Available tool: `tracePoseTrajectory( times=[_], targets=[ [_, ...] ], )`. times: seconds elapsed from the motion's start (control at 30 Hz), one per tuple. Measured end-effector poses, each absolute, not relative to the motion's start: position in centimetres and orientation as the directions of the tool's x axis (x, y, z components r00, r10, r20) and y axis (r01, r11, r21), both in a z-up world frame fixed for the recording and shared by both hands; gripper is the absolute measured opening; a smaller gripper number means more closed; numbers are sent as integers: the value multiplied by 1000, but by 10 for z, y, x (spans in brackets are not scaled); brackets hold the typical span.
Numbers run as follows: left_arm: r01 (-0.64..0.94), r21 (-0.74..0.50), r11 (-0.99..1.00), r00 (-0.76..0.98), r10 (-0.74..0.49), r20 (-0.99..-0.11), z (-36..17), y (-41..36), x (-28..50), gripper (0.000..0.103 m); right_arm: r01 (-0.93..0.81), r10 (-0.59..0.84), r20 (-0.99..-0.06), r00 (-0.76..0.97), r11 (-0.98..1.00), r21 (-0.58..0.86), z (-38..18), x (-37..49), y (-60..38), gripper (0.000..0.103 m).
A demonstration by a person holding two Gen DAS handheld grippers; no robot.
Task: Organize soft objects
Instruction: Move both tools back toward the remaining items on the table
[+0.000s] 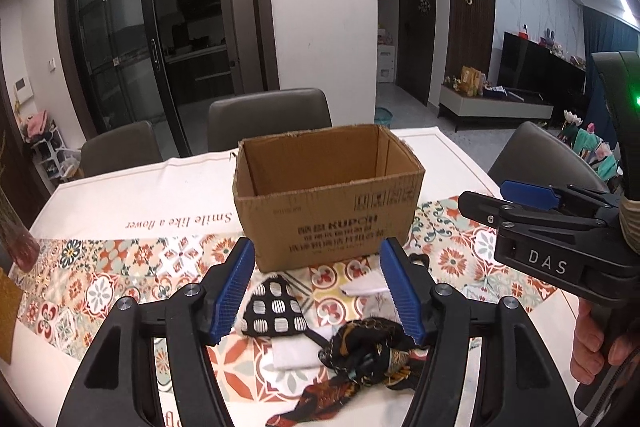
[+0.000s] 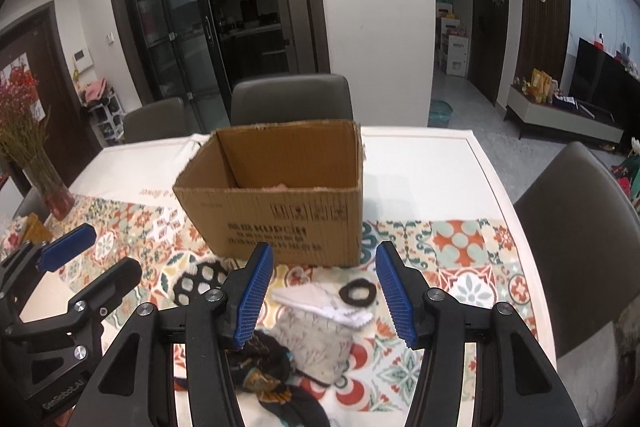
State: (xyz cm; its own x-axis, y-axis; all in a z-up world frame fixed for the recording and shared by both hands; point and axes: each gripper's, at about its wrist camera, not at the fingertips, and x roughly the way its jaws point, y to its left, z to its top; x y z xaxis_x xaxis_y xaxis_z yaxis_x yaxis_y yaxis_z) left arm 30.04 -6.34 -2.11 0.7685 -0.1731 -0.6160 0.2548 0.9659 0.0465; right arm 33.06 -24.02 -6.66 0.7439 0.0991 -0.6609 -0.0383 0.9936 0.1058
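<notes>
An open cardboard box (image 1: 328,195) (image 2: 276,203) stands on the patterned tablecloth, with something pink low inside it (image 2: 280,187). In front of it lie soft items. They are a black-and-white patterned cloth (image 1: 274,309) (image 2: 200,281), a dark printed scarf (image 1: 368,351) (image 2: 260,367), white cloths (image 1: 294,355) (image 2: 320,303), a grey patterned cloth (image 2: 316,343) and a black scrunchie (image 2: 357,291). My left gripper (image 1: 318,259) (image 2: 94,261) hangs open above the patterned cloth and scarf. My right gripper (image 2: 324,255) (image 1: 504,199) is open above the white cloth and scrunchie. Neither holds anything.
Grey chairs (image 2: 292,99) (image 2: 580,227) stand around the table. A vase of dried flowers (image 2: 40,163) is at the far left. The table's right edge (image 2: 516,227) lies close to the items. A hand (image 1: 588,343) grips the right tool's handle.
</notes>
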Motion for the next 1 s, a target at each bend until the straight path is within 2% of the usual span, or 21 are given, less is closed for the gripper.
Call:
tracePoseTrajectory(
  times=[0.6,1.0],
  targets=[
    [277,41,960,708,-175,-684,-58,-79,283,67,-85,119,-716,688,993,84,-105,317,-243,55],
    [308,27,951,663,-194,-723,-91,-91,270,70,-101,170,-758,630,985,137,-141,313,-251,54]
  ],
)
